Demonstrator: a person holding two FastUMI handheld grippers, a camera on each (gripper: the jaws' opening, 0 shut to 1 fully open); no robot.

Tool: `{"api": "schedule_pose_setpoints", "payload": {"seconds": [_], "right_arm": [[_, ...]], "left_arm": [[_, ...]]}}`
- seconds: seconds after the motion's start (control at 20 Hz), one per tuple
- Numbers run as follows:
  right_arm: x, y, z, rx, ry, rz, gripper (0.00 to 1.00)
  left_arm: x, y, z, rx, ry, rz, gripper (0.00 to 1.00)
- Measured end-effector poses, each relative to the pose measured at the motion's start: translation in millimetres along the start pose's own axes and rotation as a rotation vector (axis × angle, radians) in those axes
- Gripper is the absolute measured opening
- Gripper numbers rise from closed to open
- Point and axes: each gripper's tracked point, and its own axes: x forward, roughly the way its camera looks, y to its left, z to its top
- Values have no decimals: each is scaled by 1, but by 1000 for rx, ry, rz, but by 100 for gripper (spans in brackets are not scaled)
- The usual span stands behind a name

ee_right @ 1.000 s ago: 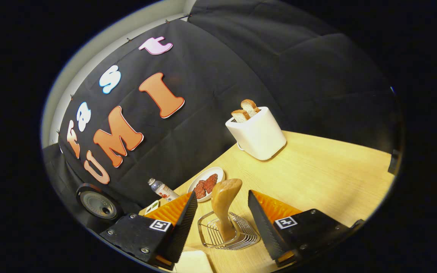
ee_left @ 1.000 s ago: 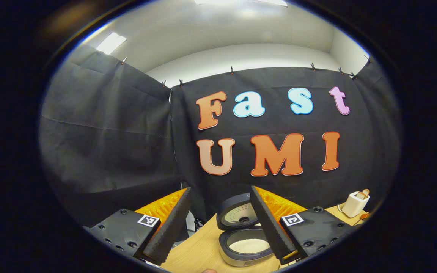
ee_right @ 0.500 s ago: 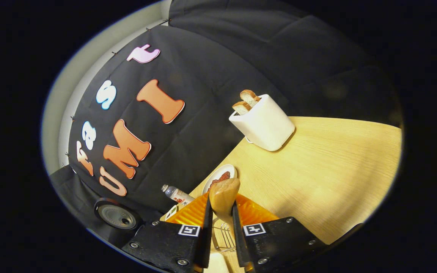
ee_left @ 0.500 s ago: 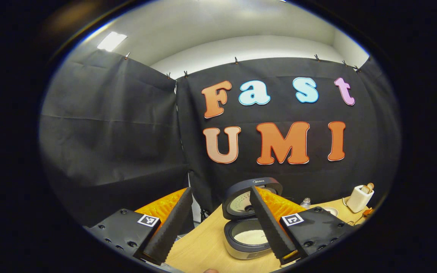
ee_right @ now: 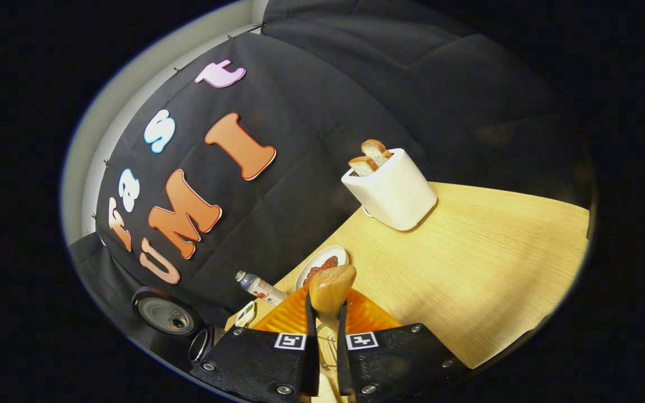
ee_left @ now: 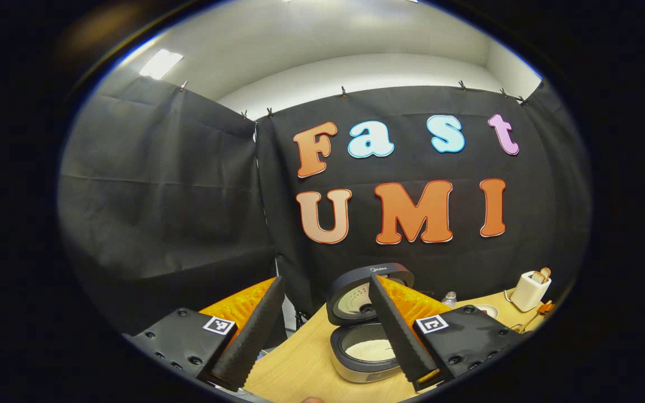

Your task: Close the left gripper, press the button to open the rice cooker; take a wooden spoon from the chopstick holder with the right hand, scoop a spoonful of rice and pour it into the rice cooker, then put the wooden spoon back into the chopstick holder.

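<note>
Setting: black cloth is hanging as the booth's wall (ee_left: 166, 212) behind a light wooden table (ee_right: 468, 263), with a white ceiling showing above the cloth in the left gripper view.

Right gripper (ee_right: 322, 358): its two fingers are standing almost together and are pinching the wooden spoon (ee_right: 331, 288) between them; the rounded end of the spoon is sticking up just above the fingertips.

Chopstick holder (ee_right: 328, 350): a few wires of a rack are showing in the narrow gap between the right fingers, below the spoon; whether the spoon is touching it cannot be told.

Left gripper (ee_left: 322, 330): its fingers are standing wide apart and are gripping nothing, and it is hovering above the near edge of the table.

Rice cooker (ee_left: 364, 352): it is sitting on the table beyond the left gripper, partly behind that gripper's right finger, with its lid (ee_left: 364, 294) standing up and white rice lying in the pot; in the right gripper view its raised lid is appearing at the lower left edge.

Plate (ee_right: 322, 263): a small white plate with dark red food is lying just beyond the spoon.

Bottle (ee_right: 258, 286): a small clear bottle is standing near the plate, beside the wall.

Toaster (ee_right: 392, 190): white, with two slices of bread poking from its slots, it is standing near the wall, well apart from the right gripper.
</note>
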Motion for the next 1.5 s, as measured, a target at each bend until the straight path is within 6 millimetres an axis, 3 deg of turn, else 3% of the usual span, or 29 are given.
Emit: {"api": "schedule_pose_setpoints", "payload": {"seconds": [0.45,0.7,0.9,1.05,1.1,1.5], "right_arm": [[-31,54,33,-179,-80,5,12],[-64,117,31,-311,-106,71,12],[-81,171,3,-393,-77,161,11],[-86,193,-24,-454,-61,204,7],[-84,194,-35,-477,-46,206,12],[-57,164,-121,-604,79,154,12]], "left_arm": [[10,19,-8,-4,19,-44,100],[22,30,-11,-24,35,-84,98],[27,41,-14,-24,38,-102,100],[32,47,-19,-25,34,-104,100],[34,49,-22,-23,41,-103,100],[37,57,-38,9,76,-97,100]]}}
